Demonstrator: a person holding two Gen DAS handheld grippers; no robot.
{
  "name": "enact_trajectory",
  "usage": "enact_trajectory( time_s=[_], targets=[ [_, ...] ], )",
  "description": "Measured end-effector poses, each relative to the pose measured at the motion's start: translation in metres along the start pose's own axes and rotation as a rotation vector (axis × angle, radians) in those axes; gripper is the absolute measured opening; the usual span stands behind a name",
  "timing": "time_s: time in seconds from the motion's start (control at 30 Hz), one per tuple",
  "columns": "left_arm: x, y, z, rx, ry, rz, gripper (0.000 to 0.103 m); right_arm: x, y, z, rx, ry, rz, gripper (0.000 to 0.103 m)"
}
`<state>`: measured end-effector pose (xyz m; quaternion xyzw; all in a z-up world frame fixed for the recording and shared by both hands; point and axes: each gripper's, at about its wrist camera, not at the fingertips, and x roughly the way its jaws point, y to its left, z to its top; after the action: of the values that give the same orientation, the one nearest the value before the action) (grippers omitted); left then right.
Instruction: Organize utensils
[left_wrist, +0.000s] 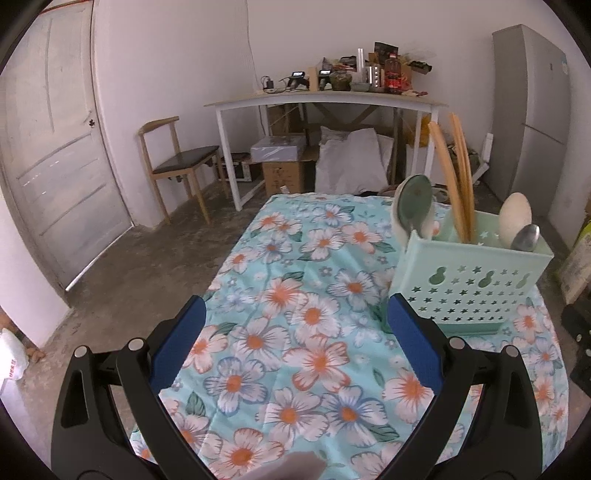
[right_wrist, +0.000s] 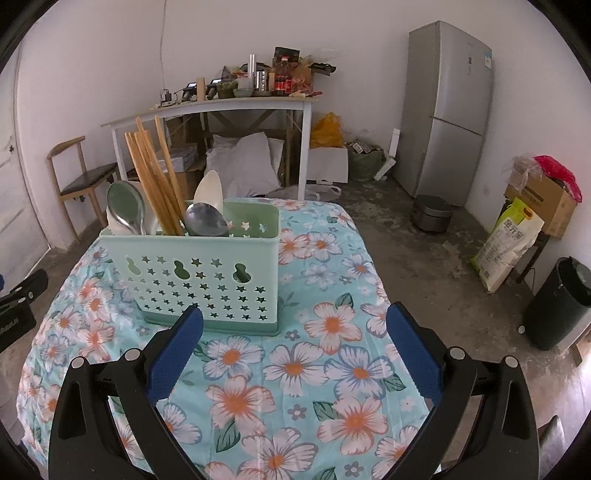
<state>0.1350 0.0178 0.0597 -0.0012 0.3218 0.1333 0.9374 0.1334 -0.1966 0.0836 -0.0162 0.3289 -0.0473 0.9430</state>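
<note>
A mint green utensil holder (right_wrist: 207, 280) with star cut-outs stands on the floral tablecloth (right_wrist: 295, 369). It also shows in the left wrist view (left_wrist: 476, 284) at the right. In it stand wooden chopsticks (right_wrist: 155, 177), a metal spoon (right_wrist: 205, 219), a white spoon (right_wrist: 208, 190) and a green ladle (right_wrist: 125, 206). My right gripper (right_wrist: 295, 325) is open and empty, just in front and right of the holder. My left gripper (left_wrist: 295, 317) is open and empty, left of the holder.
A white desk (left_wrist: 325, 99) with clutter stands at the far wall, a wooden chair (left_wrist: 177, 162) to its left. A grey fridge (right_wrist: 447, 110), a rice sack (right_wrist: 506, 243) and a black bin (right_wrist: 557, 302) are on the right. The table edges drop to a concrete floor.
</note>
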Motion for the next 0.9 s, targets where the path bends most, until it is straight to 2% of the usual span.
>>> enact_trajectory(
  time_s=[0.9],
  targets=[
    [0.005, 0.019, -0.003, -0.025, 0.043, 0.044, 0.095, 0.007, 0.011, 0.000, -0.014, 0.017, 0.014, 0.096]
  ],
)
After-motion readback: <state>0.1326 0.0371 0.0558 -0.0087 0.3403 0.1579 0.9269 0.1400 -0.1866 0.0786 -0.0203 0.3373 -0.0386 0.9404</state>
